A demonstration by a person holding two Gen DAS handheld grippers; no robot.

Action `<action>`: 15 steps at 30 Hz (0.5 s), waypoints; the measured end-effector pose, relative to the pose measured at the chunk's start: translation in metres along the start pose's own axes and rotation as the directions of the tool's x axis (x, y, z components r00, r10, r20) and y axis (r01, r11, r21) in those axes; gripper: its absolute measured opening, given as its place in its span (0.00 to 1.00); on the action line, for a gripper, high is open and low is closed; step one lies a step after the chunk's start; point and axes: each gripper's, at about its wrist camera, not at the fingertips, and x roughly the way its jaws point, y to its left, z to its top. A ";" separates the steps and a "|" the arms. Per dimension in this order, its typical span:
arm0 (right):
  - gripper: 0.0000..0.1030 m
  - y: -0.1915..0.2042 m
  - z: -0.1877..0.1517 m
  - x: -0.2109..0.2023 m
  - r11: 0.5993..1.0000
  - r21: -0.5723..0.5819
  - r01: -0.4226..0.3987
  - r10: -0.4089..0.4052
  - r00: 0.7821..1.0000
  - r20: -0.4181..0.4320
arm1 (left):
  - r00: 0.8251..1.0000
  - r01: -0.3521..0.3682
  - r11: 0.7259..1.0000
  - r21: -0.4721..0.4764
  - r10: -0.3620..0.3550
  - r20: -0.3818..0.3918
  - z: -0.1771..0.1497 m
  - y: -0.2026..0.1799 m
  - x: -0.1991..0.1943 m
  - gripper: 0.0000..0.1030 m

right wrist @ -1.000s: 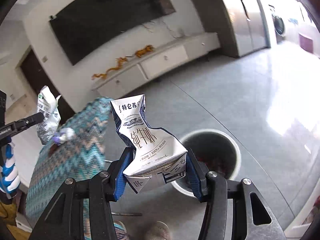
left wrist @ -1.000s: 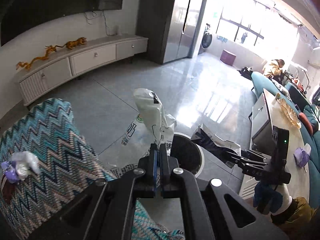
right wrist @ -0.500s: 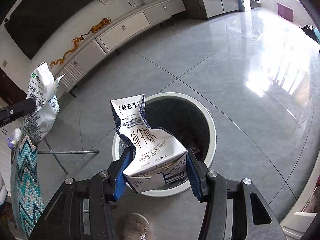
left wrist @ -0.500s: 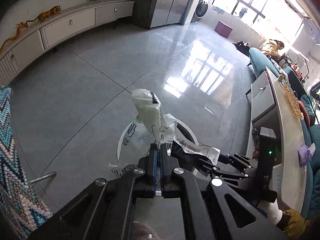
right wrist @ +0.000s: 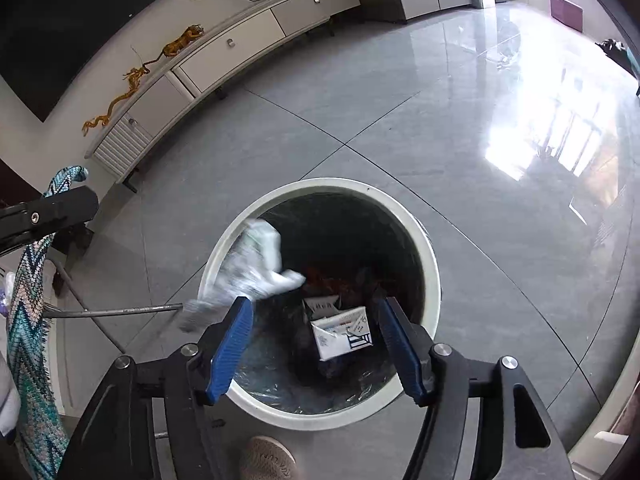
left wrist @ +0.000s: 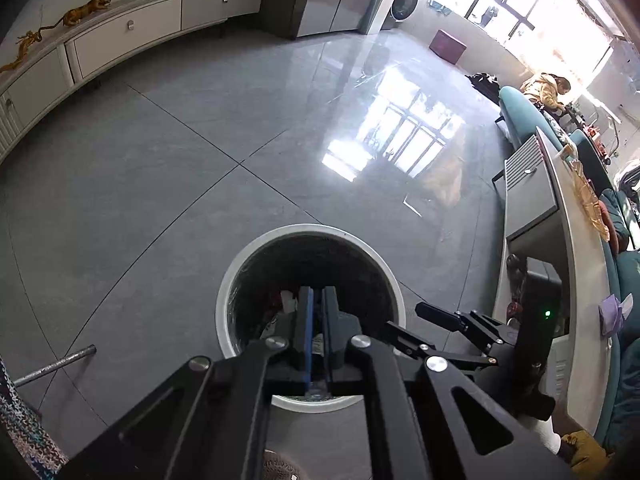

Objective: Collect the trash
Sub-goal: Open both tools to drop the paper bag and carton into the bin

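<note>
2 tools (right wrist: 316, 344) above bin (right wrist: 434, 280)

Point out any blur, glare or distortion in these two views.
Right wrist: the white wrapper at the bin rim is motion-blurred, the carton inside sharp; window glare washes out the floor. Left wrist: the windows are overexposed; fisheye bends the cabinet.

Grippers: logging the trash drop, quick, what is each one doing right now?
Left gripper: closed, holding nothing.
Right gripper: jaws opening, nothing between them; milk carton lies in the bin.
</note>
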 end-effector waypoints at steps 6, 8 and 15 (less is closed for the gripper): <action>0.62 -0.002 0.003 -0.038 0.999 0.038 -0.025 0.022 0.997 0.074 | 0.999 -0.014 1.000 0.013 0.013 0.037 -0.007 -0.003 -0.025 0.05; 0.62 0.000 0.002 -0.053 0.999 0.038 -0.024 0.019 0.994 0.105 | 0.998 -0.023 1.000 0.016 0.022 0.057 -0.010 -0.005 -0.040 0.05; 0.62 0.020 -0.001 -0.127 1.000 0.008 0.006 -0.008 0.971 0.239 | 0.991 -0.031 0.999 0.011 0.030 0.129 -0.027 -0.009 -0.100 0.05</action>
